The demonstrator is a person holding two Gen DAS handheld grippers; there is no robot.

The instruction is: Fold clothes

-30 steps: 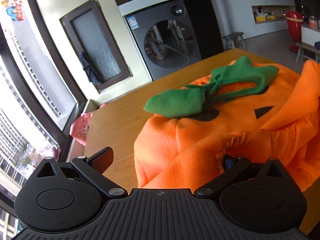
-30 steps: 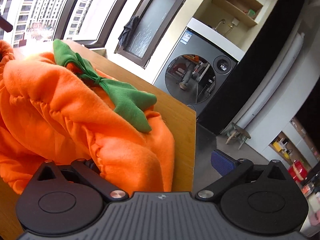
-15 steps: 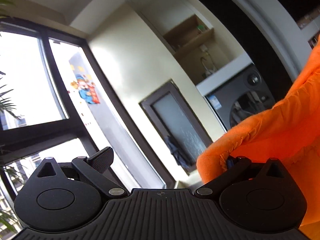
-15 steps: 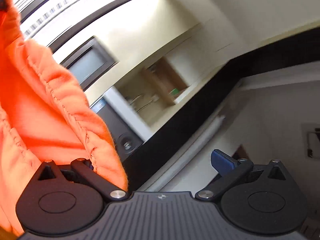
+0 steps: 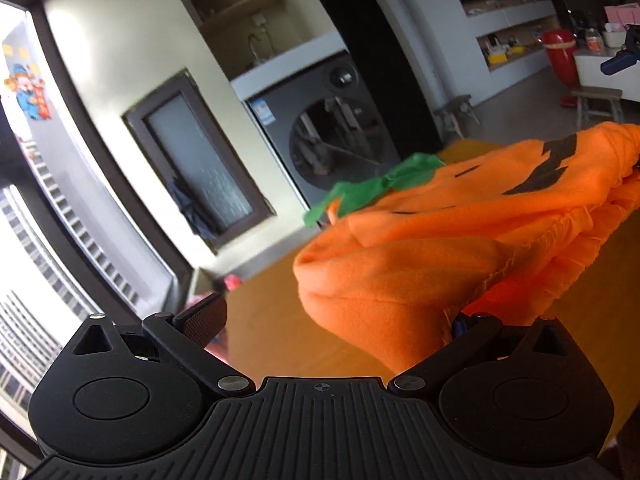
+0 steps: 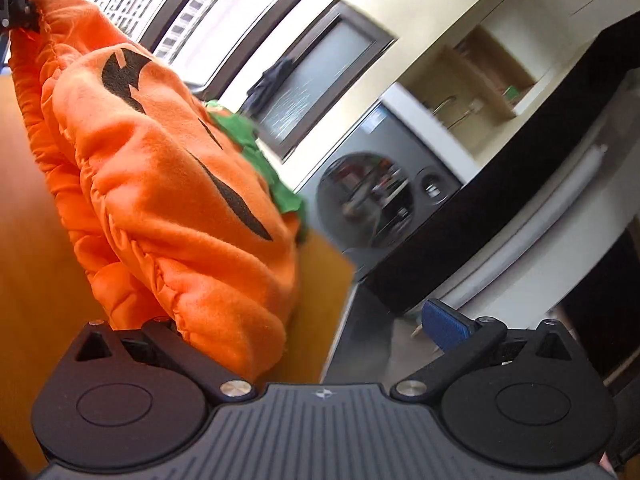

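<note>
Both grippers stand wide apart — orange pumpkin costume [image 5: 460,248] drapes over the left gripper's [image 5: 332,320] right finger. Costume likewise covers the right gripper's [image 6: 308,320] left finger, above the wooden table [image 5: 272,320].

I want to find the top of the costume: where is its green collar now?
The green collar is at the costume's far end, towards the washing machine: centre of the left wrist view, centre-left of the right.

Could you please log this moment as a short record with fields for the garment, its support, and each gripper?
garment: orange pumpkin costume with black face patches and green collar
support: wooden table; costume appears partly lifted off it
left gripper: fingers spread, cloth draped over one finger
right gripper: fingers spread, cloth over one finger
background: washing machine
</note>
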